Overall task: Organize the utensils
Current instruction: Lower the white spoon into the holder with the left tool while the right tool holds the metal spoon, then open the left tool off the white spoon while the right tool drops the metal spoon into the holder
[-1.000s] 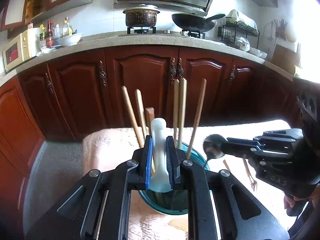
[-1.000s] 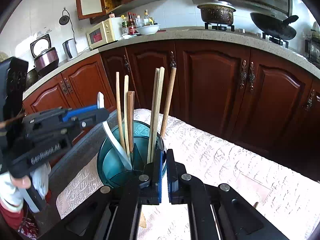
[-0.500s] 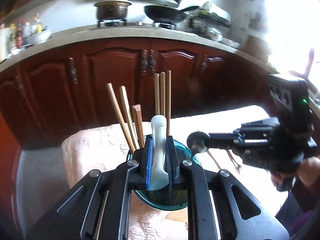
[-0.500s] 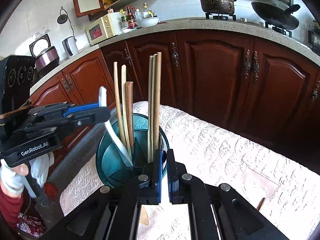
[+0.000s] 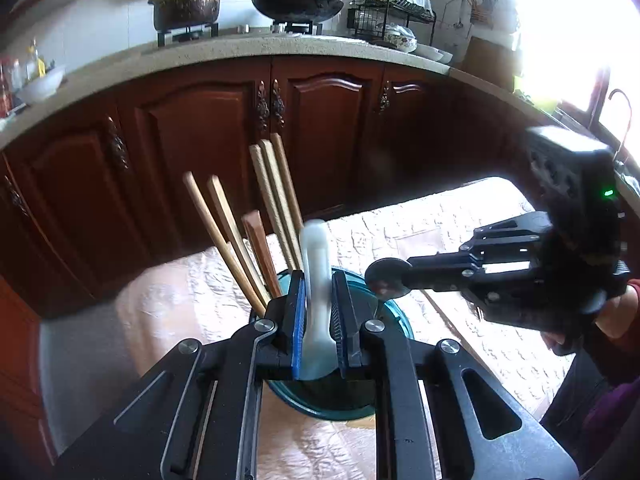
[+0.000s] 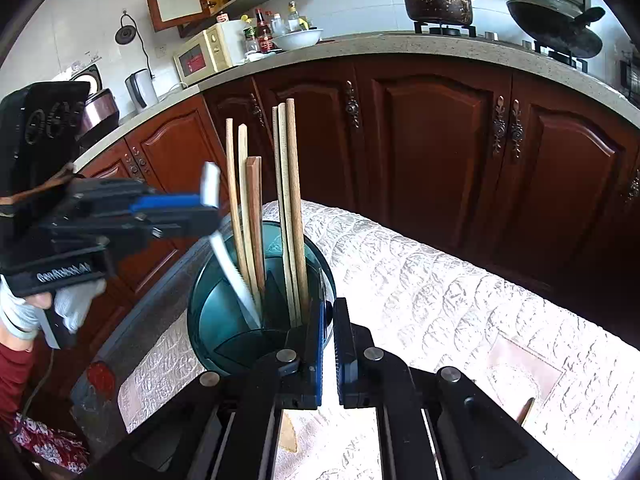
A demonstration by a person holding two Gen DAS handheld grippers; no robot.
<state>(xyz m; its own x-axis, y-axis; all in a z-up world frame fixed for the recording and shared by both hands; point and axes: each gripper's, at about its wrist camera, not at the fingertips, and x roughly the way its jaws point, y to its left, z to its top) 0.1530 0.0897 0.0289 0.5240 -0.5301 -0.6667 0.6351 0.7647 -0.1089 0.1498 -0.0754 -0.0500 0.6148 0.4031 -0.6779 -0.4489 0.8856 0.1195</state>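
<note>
L gripper [image 5: 318, 320] clamps white knife [image 6: 230, 264], tip inside teal holder [image 6: 204, 312]. R gripper [image 6: 328, 344] clenched on spoon [image 5: 388, 282] near rim. Lower knife straight, clear of chopsticks [image 6: 290, 208], then release.

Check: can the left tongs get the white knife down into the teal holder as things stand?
Probably yes. The left tongs grip the white knife, whose blade already slants inside the teal holder, beside the chopsticks. The right tongs, holding a spoon, sit at the opposite rim, apart.

Daylight glare from the window [image 5: 580, 40] whites out one corner; fisheye edges curve and darken.
</note>
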